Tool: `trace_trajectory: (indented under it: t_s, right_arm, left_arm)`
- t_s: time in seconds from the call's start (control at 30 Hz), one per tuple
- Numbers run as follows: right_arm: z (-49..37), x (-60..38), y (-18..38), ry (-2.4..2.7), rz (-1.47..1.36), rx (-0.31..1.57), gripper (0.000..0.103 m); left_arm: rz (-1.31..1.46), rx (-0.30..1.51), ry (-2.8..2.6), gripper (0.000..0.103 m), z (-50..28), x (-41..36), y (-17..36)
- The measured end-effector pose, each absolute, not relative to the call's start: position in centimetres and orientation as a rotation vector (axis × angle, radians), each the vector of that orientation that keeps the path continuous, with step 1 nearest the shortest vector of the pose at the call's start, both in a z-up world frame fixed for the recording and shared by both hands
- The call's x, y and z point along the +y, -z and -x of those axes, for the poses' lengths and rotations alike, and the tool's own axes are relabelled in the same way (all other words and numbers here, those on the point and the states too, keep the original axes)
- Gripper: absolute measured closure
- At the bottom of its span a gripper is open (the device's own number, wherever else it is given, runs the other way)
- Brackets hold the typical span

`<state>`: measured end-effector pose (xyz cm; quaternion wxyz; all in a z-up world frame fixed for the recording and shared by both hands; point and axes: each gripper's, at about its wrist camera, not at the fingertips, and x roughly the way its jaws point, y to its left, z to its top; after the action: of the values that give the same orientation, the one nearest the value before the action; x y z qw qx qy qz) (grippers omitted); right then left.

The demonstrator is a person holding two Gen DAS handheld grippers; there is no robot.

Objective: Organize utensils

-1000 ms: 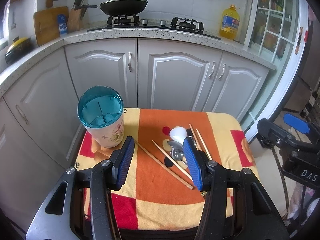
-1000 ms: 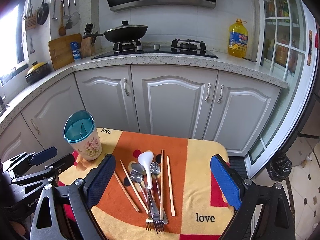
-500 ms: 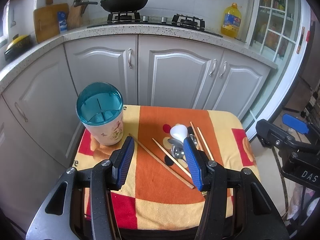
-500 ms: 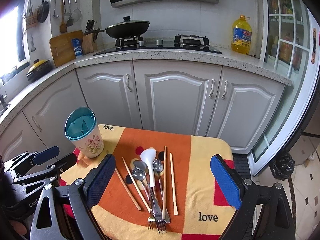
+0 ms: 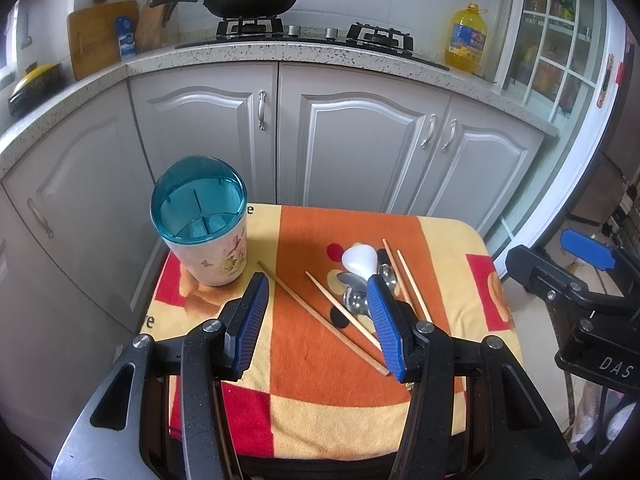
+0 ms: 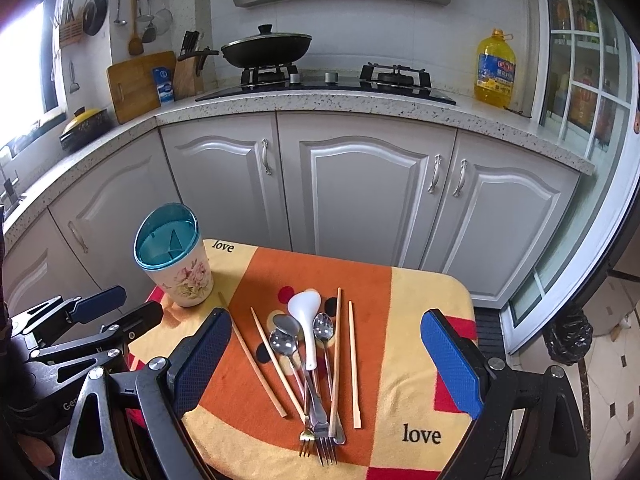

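Observation:
A teal-rimmed flowered utensil holder point(image 5: 198, 220) point(image 6: 172, 256) stands upright at the table's far left corner, with nothing in it. Right of it lie a white ladle spoon point(image 6: 306, 312) point(image 5: 360, 258), metal spoons point(image 6: 286, 340), forks point(image 6: 320, 432) and several wooden chopsticks point(image 6: 252, 356) point(image 5: 320, 316), loosely side by side. My left gripper point(image 5: 318, 320) hovers open over the near left chopsticks and holds nothing. My right gripper point(image 6: 328, 364) is wide open above the pile, also with nothing in it.
The small table wears an orange, yellow and red cloth point(image 6: 420, 320). Grey kitchen cabinets point(image 6: 360, 184) stand close behind it, with a stove and a pan point(image 6: 266, 46) on the counter. A glass door point(image 6: 580, 200) is at the right.
Both views have shifted slightly, and the table now sits a little higher in the right wrist view. Both grippers stay open and the utensils lie where they were.

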<state>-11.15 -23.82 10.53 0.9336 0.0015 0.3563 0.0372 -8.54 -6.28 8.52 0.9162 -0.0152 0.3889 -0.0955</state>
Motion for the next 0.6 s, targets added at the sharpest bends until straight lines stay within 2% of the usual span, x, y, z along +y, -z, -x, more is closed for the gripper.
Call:
trace_trajectory:
  t_s: [0.6]
  right_arm:
    - [10.87,-23.59,-10.42,-0.083,0.0,0.736,0.008]
  left_arm:
    - [0.035,0.798,0.195,0.052,8.23,-6.23,-8.35]
